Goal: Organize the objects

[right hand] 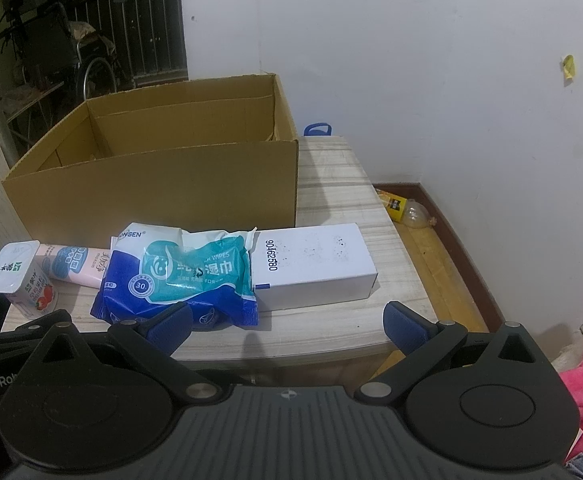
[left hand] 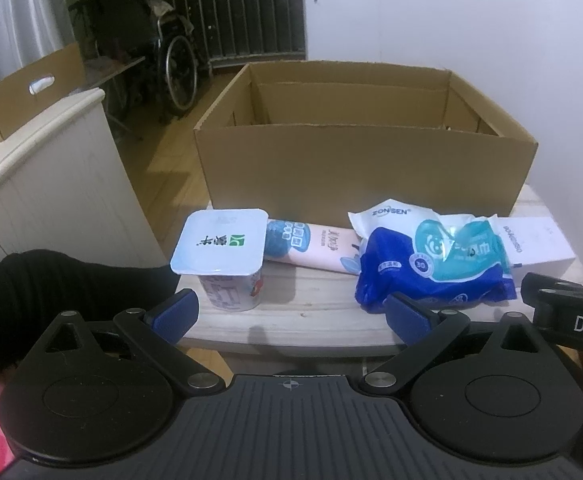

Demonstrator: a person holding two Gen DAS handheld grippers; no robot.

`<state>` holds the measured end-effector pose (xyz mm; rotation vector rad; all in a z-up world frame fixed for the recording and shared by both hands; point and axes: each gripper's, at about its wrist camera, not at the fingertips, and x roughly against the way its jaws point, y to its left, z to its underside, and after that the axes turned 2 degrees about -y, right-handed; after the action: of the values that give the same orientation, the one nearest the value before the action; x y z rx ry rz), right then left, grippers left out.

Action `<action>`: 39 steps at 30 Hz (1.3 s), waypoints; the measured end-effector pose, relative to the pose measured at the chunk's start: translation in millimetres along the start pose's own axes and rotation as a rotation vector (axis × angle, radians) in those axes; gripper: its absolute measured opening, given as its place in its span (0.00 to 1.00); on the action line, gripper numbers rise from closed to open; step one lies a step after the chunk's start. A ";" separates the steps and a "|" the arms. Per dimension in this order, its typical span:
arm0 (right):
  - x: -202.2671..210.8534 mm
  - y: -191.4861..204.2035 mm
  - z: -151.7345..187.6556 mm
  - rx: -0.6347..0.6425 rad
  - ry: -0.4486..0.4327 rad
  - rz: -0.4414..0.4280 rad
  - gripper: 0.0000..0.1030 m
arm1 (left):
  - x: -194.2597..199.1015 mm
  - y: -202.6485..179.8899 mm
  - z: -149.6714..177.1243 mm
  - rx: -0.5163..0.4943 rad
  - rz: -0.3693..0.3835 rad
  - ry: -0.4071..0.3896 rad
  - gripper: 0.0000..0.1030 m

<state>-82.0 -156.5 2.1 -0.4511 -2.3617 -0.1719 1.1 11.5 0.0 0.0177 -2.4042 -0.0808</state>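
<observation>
Left wrist view: left gripper (left hand: pixel 291 312) spread wide, blue pads (left hand: pixel 175 312) gripping nothing, hovering at the near edge of the pale wood-grain table (left hand: pixel 303 320). Yogurt cup (left hand: pixel 227 256) upright just past the left pad, foil lid on. Pink tube (left hand: pixel 311 246) lying flat behind it, touching the cup's right side. Blue and teal wipes pack (left hand: pixel 435 268) crumpled right of centre, overlapping the tube's end and the white box (left hand: pixel 539 244) on its right. Open cardboard box (left hand: pixel 363 164) at the back of the table, right behind the whole row. Black sleeve (left hand: pixel 63 292) at left, bit of the other gripper poking in at the right edge.

Right wrist view: right gripper (right hand: pixel 287 322) also wide open, nothing between the pads, left pad (right hand: pixel 171 324) just in front of the wipes pack (right hand: pixel 183 276). White box (right hand: pixel 311 264) lying flat, touching the pack's right side, number printed on its end. Yogurt cup (right hand: pixel 19 276) and pink tube (right hand: pixel 75 266) way over at left. Cardboard box (right hand: pixel 159 184) behind, looks empty as far as visible. Plastic bottle (right hand: pixel 407 210) on the floor past the table's right edge, near the wall
</observation>
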 end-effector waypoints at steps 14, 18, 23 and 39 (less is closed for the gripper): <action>0.1 -1.9 -0.2 -0.006 0.005 -0.004 1.00 | 0.5 1.3 0.7 0.008 0.009 0.000 0.98; 1.8 -2.1 -0.2 -0.005 0.003 -0.003 1.00 | 0.3 1.3 0.7 0.005 0.007 0.000 0.98; 2.1 -1.5 -0.3 -0.005 0.004 -0.002 1.00 | 1.4 2.0 0.2 0.008 0.008 0.001 0.98; 1.0 -1.4 -0.7 -0.006 0.008 -0.003 1.00 | 0.0 1.3 -0.3 0.012 0.005 0.005 0.98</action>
<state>-82.7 -157.7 3.3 -0.4492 -2.3548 -0.1818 1.3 12.8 0.3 0.0178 -2.3992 -0.0642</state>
